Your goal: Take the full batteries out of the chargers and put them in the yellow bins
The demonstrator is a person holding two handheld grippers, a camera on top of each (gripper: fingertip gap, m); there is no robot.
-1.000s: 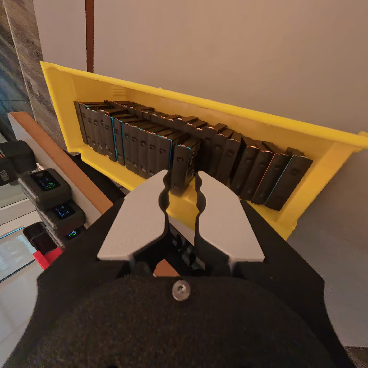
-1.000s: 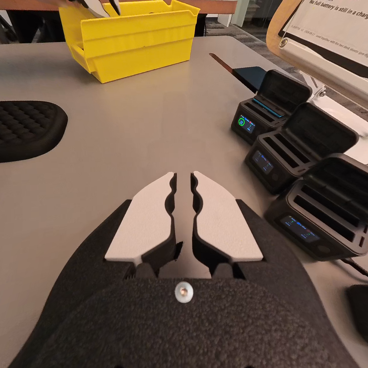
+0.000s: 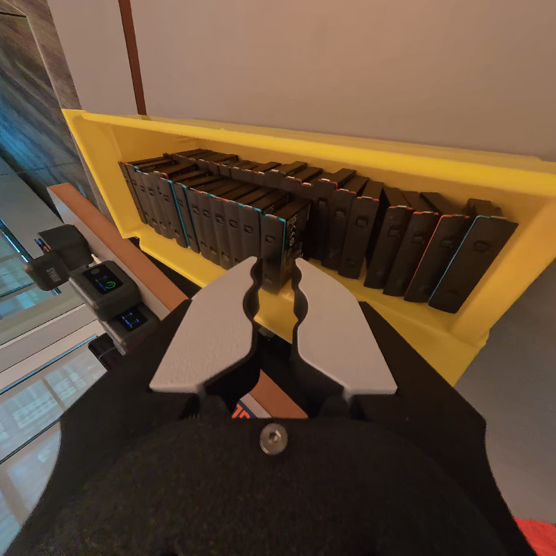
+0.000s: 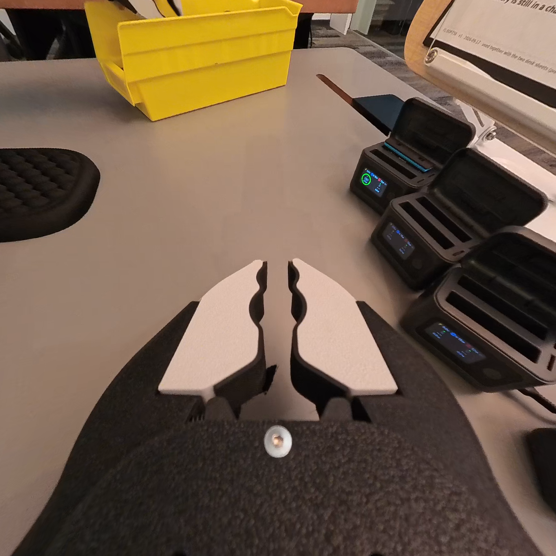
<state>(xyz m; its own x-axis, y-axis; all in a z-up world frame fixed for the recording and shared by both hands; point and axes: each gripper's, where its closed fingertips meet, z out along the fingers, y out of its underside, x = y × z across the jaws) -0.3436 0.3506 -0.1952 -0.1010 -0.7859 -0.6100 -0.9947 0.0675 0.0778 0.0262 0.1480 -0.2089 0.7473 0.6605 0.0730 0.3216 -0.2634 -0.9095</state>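
Note:
My left gripper (image 3: 276, 263) reaches into the yellow bin (image 3: 301, 144). It is shut on a black battery (image 3: 275, 240) with a blue edge, which stands at the front of a row of several batteries (image 3: 391, 240). In the right wrist view the same bin (image 4: 204, 60) stands at the far side of the table, with the left gripper's fingers (image 4: 150, 7) above it. My right gripper (image 4: 277, 264) hovers low over the bare table, jaws slightly apart and empty. Three open chargers stand to its right. The far charger (image 4: 391, 180) holds a blue-edged battery (image 4: 406, 156).
The middle charger (image 4: 427, 240) and near charger (image 4: 487, 331) show empty slots. A black textured pad (image 4: 39, 192) lies at the left. A sign board (image 4: 496, 54) leans behind the chargers. A dark object (image 4: 541, 469) sits at the lower right. Two chargers (image 3: 102, 285) show in the left wrist view. Left tips to right tips: about 45 cm.
The left gripper has tilted and moved slightly closer to the bin, and the battery between its fingers now stands in line with the row. The right gripper has barely moved.

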